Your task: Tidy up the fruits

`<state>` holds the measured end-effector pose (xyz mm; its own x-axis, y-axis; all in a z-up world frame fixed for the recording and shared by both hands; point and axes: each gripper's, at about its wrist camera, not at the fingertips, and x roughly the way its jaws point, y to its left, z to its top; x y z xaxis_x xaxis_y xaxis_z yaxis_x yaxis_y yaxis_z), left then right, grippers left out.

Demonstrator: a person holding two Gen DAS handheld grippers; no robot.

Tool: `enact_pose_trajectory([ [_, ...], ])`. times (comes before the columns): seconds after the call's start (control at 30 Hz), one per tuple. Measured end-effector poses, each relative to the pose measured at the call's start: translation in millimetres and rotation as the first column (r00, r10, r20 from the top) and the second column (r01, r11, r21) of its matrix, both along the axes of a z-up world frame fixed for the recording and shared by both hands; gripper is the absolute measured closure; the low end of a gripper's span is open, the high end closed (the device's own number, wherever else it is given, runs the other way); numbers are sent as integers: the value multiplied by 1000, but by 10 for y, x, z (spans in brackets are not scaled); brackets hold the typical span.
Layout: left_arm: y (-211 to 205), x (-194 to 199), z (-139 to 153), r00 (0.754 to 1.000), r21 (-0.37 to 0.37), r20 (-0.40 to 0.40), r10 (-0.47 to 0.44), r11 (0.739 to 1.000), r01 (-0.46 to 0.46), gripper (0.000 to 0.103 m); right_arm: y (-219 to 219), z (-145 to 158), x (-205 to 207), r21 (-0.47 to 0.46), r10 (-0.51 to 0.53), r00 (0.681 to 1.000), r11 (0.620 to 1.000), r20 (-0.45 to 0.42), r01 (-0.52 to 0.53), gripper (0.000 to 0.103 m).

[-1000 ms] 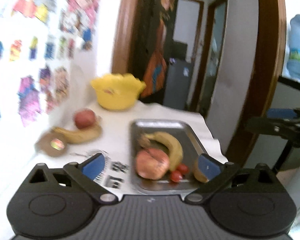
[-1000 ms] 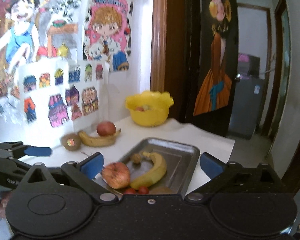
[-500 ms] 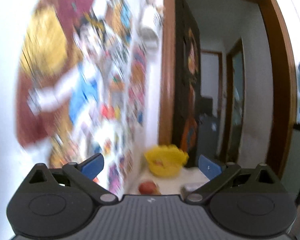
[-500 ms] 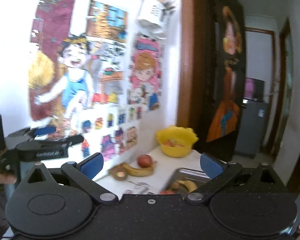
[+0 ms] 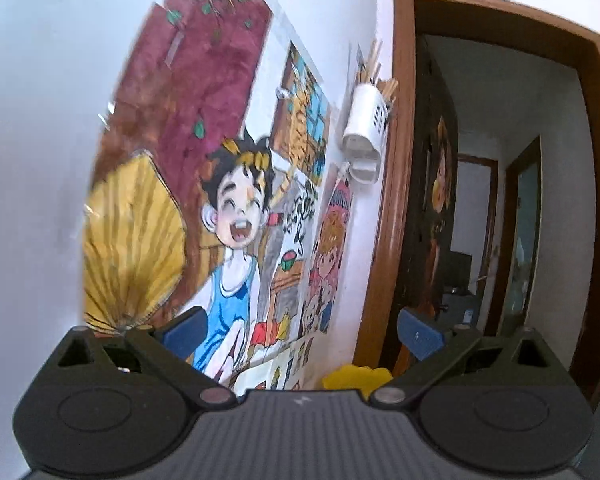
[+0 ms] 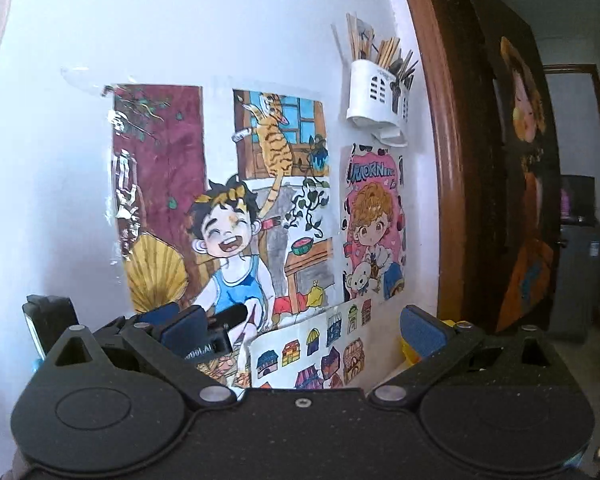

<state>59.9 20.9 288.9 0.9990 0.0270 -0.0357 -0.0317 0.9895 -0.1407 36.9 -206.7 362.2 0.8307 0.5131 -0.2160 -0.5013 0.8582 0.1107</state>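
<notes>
- Both grippers point up at the wall, not at the work: left gripper (image 5: 300,330) and right gripper (image 6: 302,326) each have jaws spread wide with nothing between them
- Fruit itself is out of frame in both views; only hint of the task area is the yellow bowl (image 5: 356,376), a sliver showing just above the left gripper body (a second yellow sliver sits by the right gripper's right finger, likely the same bowl)
- Bench not visible, so can't say where any fruit lies now
- Judgement: raised, empty, wide-open pose reads as a rest or between-steps posture, not a reach; can't tell from this how much sorting is done
- Left gripper shows in the right wrist view low left, just beside the right gripper's left finger, so the two are close side by side
- Edges to mind: wall with posters (image 6: 228,216) straight ahead, white utensil holder (image 6: 378,94) mounted high near the door frame (image 6: 440,160), which bounds the right side
- Open room: doorway and hall to the right; to resume, both would need to tilt down toward the bowl (my guess)
</notes>
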Motion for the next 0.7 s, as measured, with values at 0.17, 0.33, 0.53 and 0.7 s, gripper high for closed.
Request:
enact_pose_trajectory([
  [0.17, -121, 298, -462, 999, 57, -34, 7, 998, -5, 0, -93, -485, 472, -63, 18, 999, 998, 32, -16, 1],
  [0.33, -175, 705, -1063, 990, 88, -134, -52, 994, 64, 0, -210, -1064, 1073, -86, 18, 999, 996, -47, -22, 1],
  [0.53, -246, 1211, -1647, 967, 96, -245, -63, 991, 89, 0, -233, -1567, 1764, -107, 51, 990, 992, -131, -65, 1],
  [0.7, -300, 1456, -2037, 952, 120, -300, -61, 988, 101, 0, -200, -1983, 2325, -87, 65, 976, 993, -206, -84, 1],
])
